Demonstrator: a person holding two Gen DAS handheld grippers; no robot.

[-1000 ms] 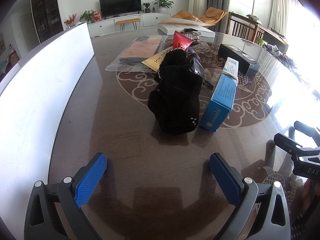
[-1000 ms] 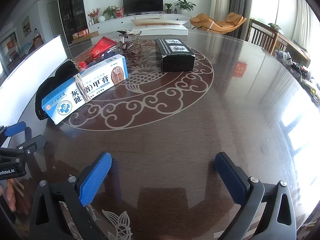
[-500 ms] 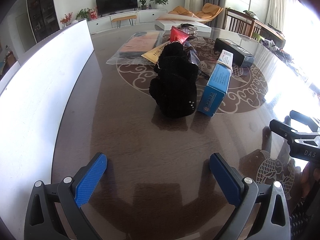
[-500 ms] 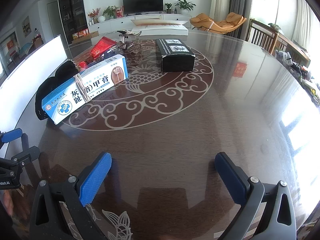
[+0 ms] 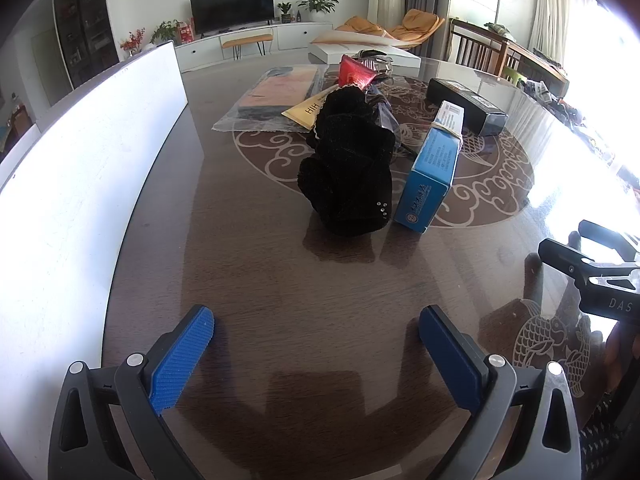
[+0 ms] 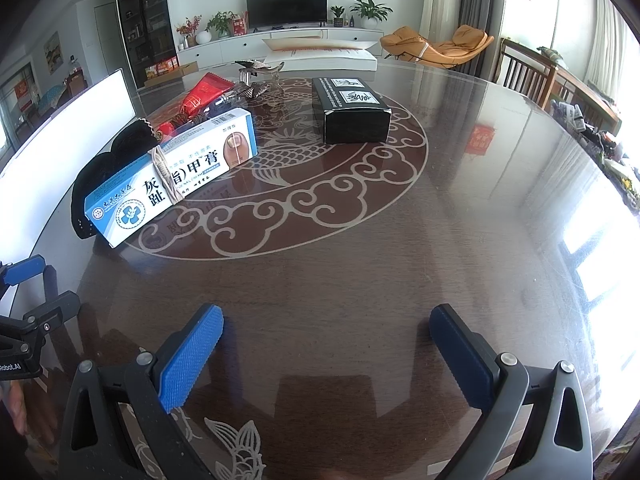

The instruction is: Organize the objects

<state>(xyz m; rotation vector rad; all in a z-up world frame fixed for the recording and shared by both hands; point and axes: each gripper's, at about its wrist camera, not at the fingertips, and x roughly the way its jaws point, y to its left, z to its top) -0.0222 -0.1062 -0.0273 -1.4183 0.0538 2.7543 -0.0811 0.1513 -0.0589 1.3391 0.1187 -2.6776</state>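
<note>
A: Describe the surface and room.
B: A dark glossy table (image 6: 360, 264) with a pale scroll-and-fish inlay, in a living room with a television (image 6: 286, 8) on the far wall. A white board (image 5: 80, 168) stands along the table's left edge.

A: Where is the blue box, and how does it lie?
B: The blue box (image 5: 434, 170) lies flat near the table's centre, long axis running near to far, touching the black glove (image 5: 348, 168) on its left. A black box (image 6: 352, 110) sits farther right.

A: Gripper state?
B: The left gripper (image 5: 316, 356) and right gripper (image 6: 326, 354) are both spread wide, holding nothing, above bare table.

A: Change from the earlier frame?
B: The left gripper has drawn back; the glove sits farther from its fingers. The right view is unchanged.
</note>
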